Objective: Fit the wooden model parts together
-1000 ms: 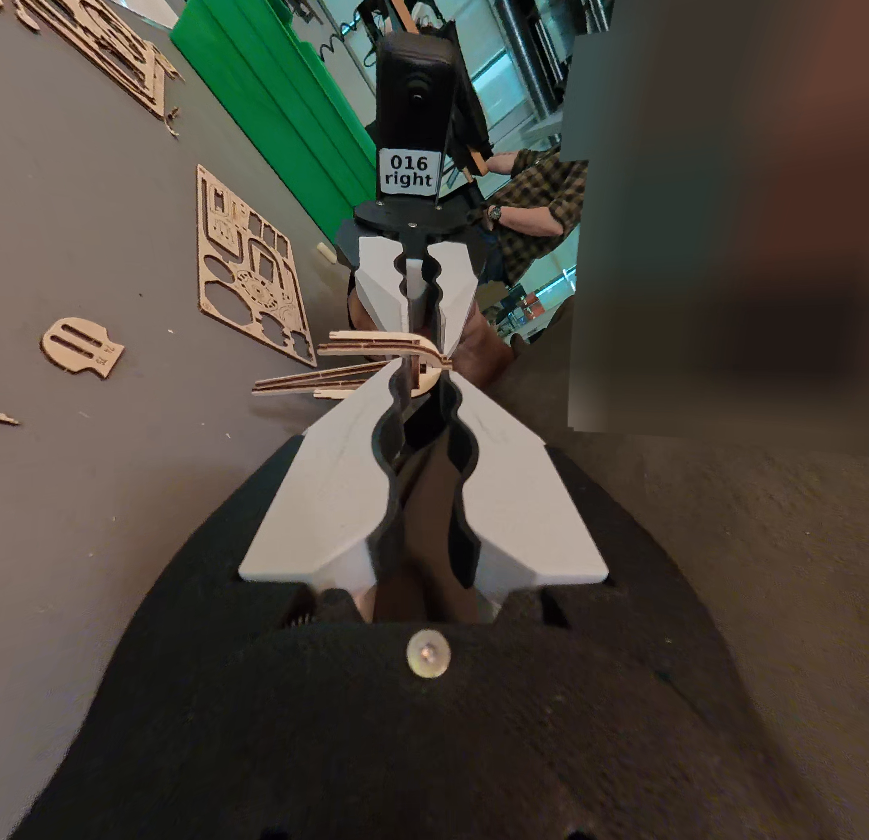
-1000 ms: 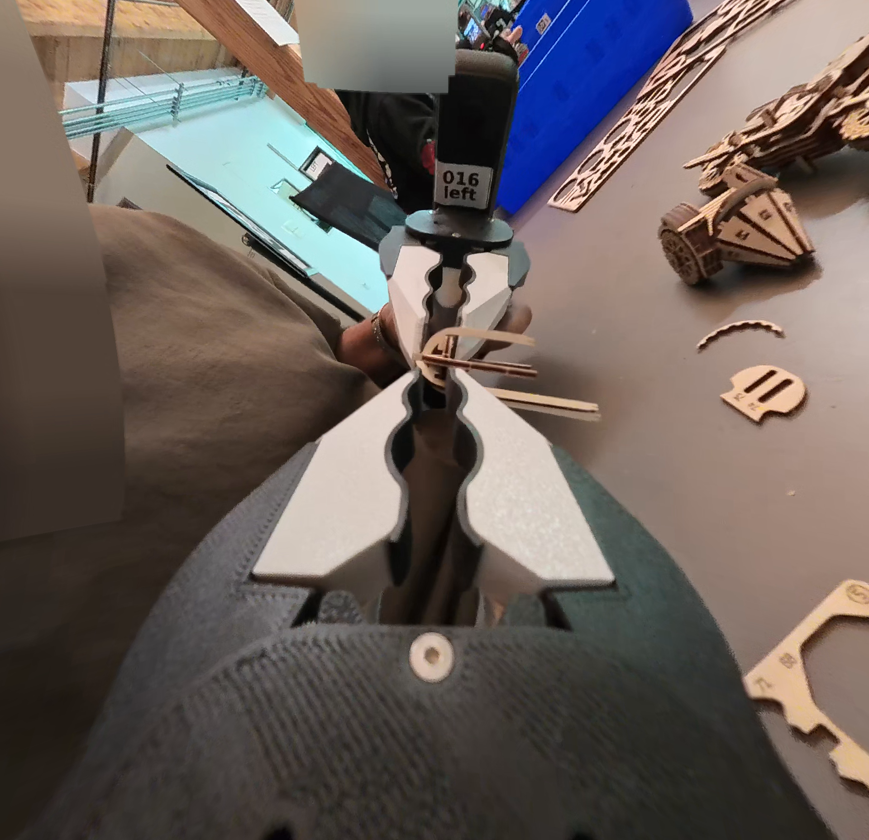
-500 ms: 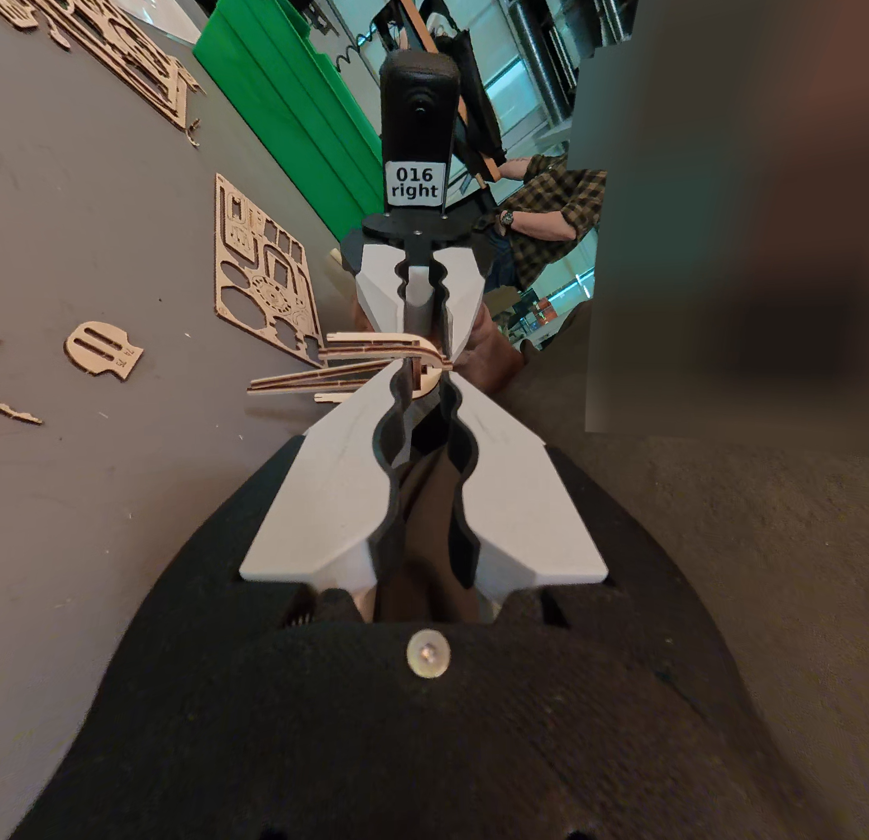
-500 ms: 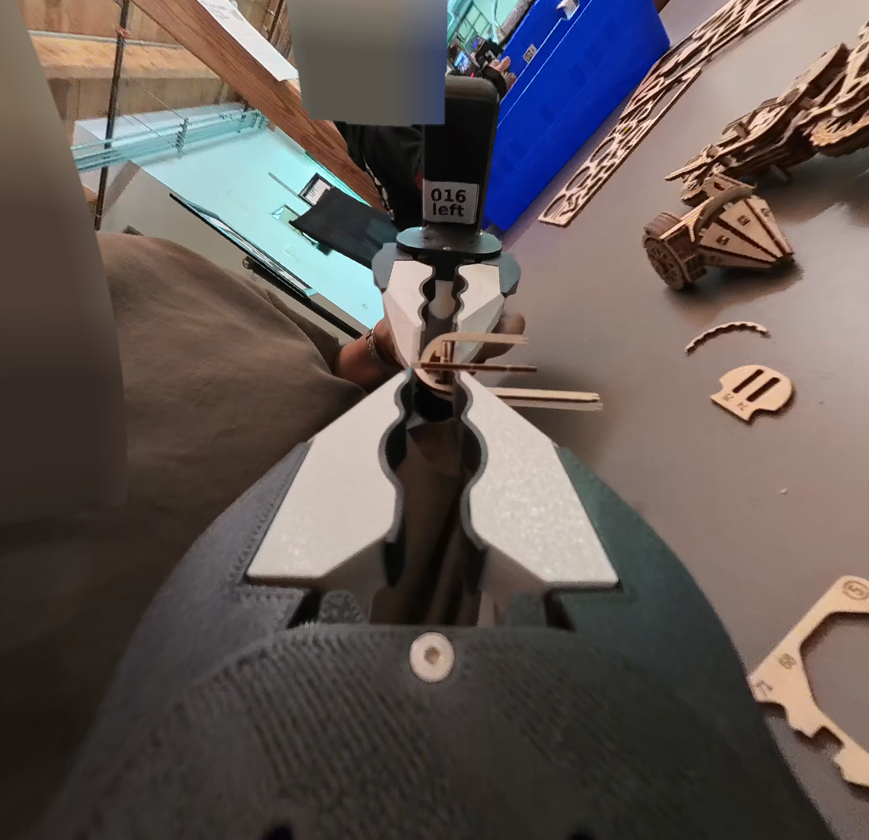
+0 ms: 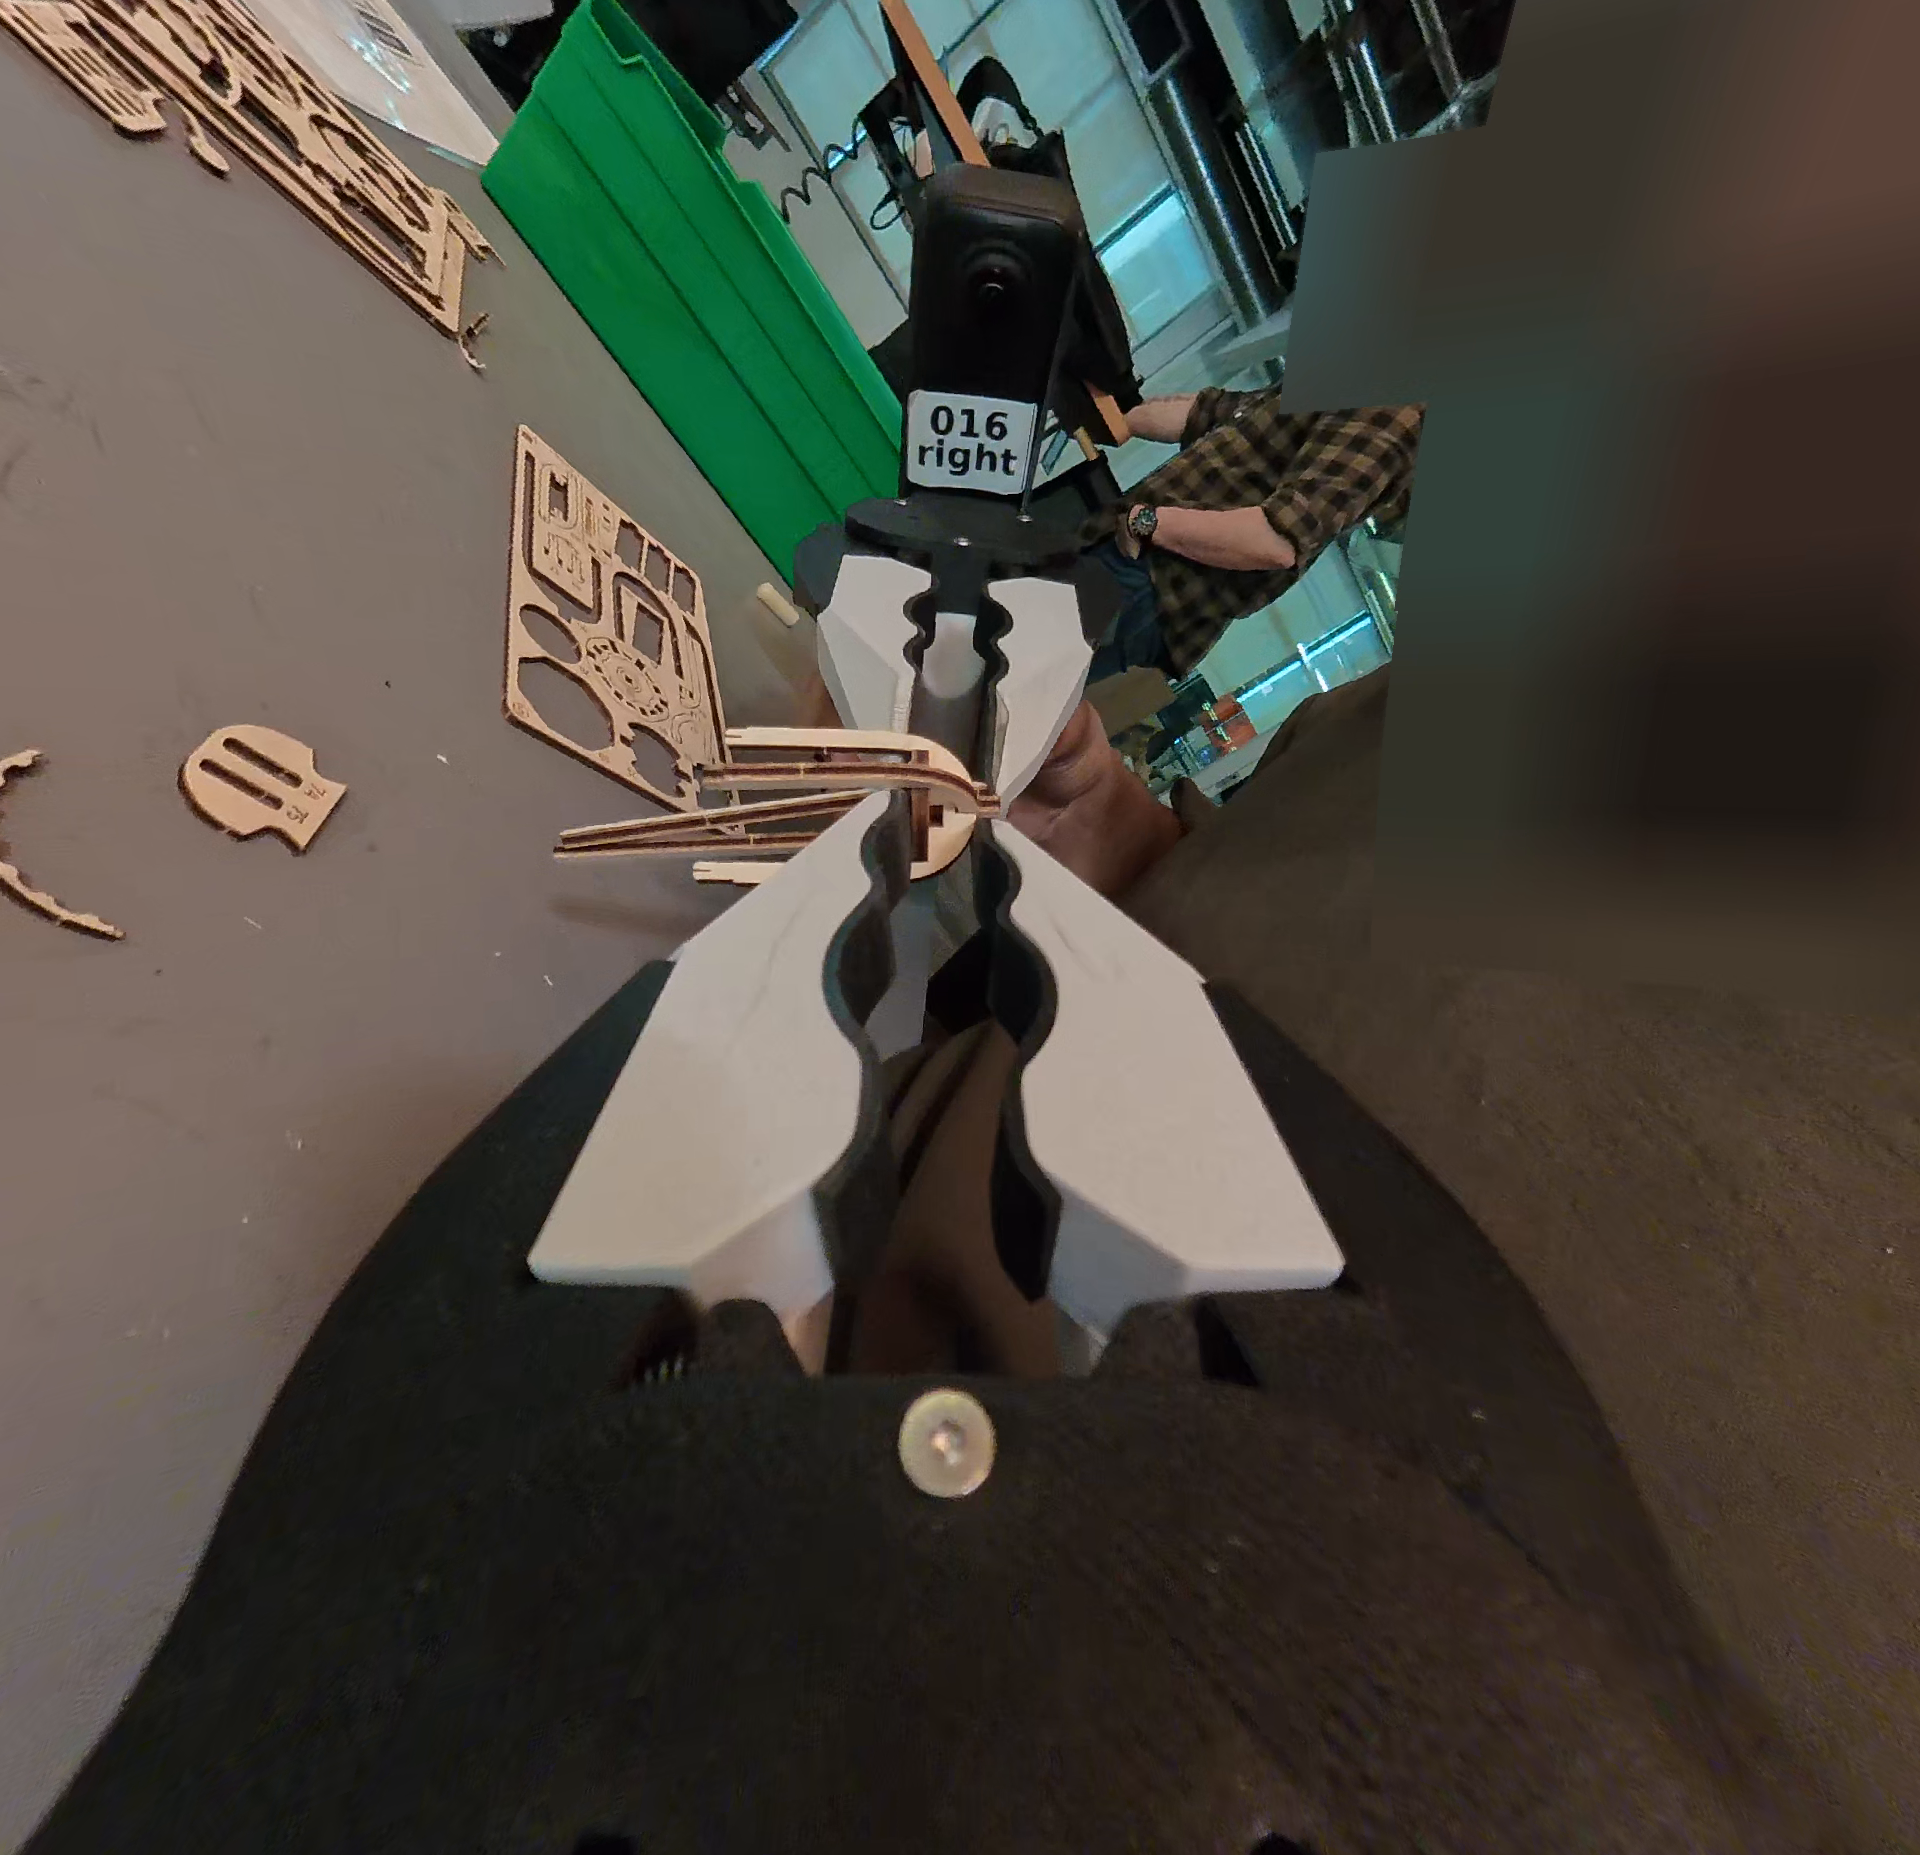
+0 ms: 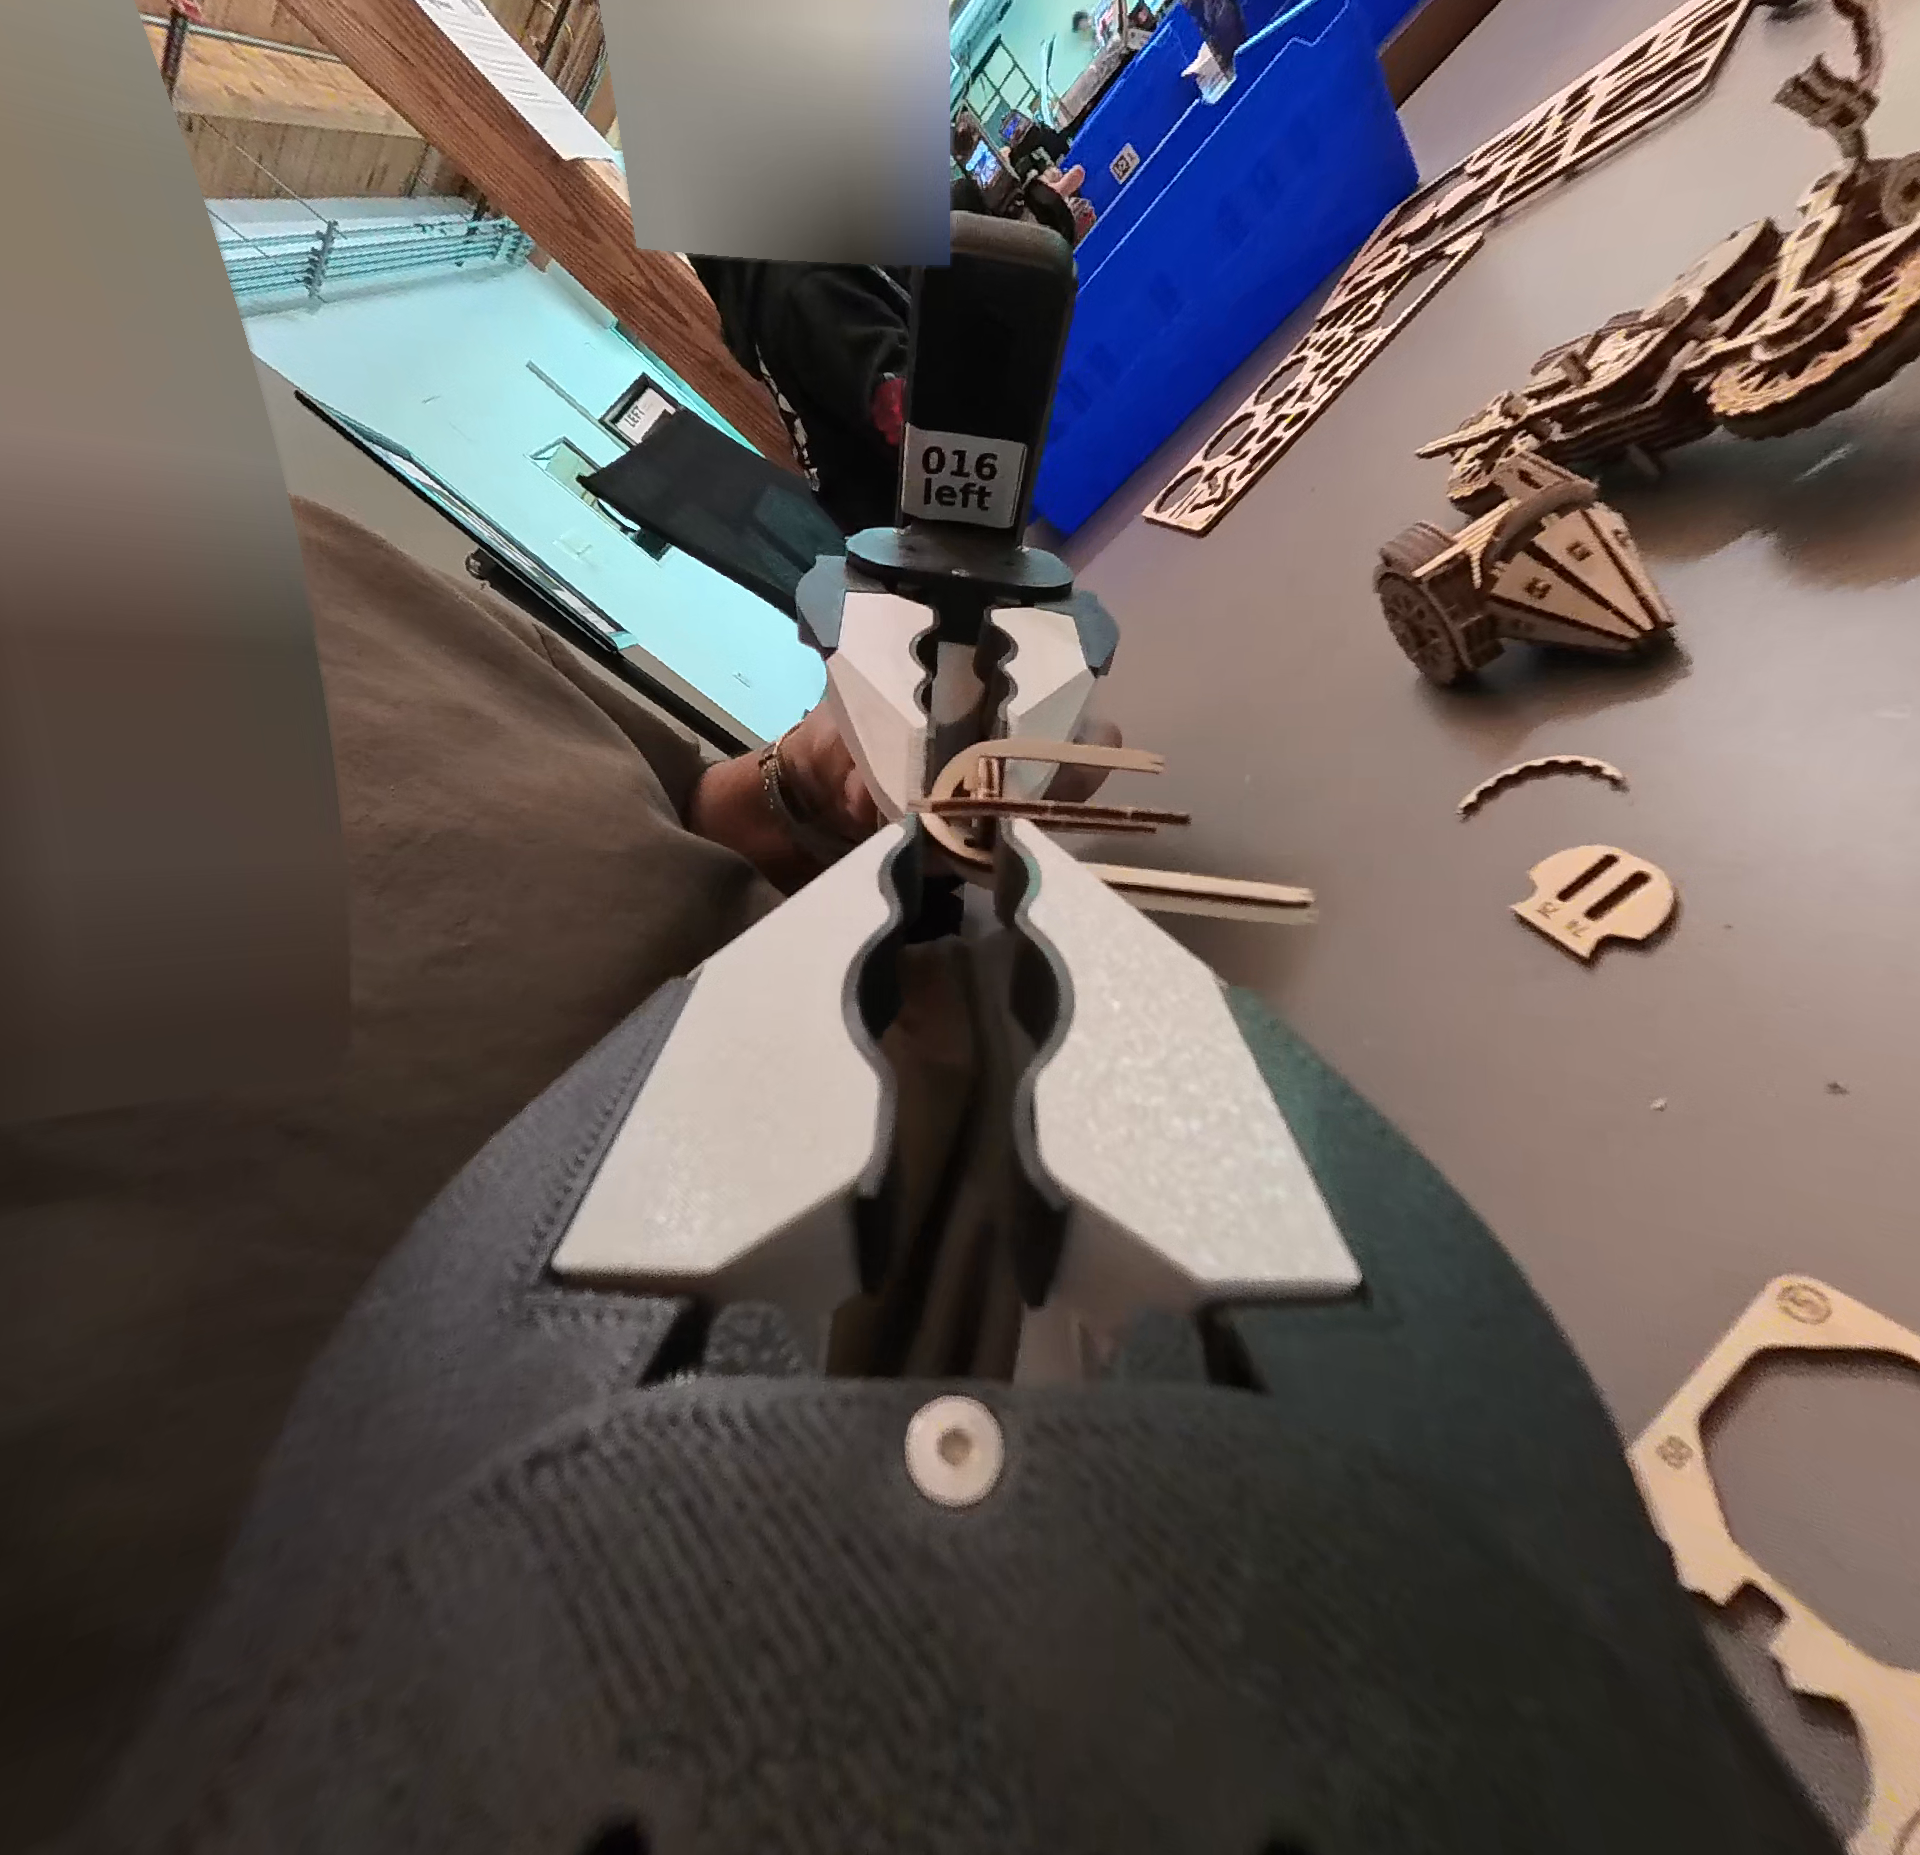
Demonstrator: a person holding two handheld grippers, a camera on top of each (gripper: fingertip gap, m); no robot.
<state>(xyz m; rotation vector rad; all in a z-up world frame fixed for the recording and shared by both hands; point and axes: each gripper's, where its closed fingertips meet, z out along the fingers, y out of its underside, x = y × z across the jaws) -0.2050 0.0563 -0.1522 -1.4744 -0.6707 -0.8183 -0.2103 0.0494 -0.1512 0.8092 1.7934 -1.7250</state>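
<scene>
Left wrist view: both jaws clench pale, thin, curved wooden assembly.

left gripper: jaws closed, tips at 12 o'clock, meeting the right's
right gripper: jaws closed, tip-to-tip opposite

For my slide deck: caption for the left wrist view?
Left gripper and right gripper pinch a wooden subassembly between them above the table.
</scene>
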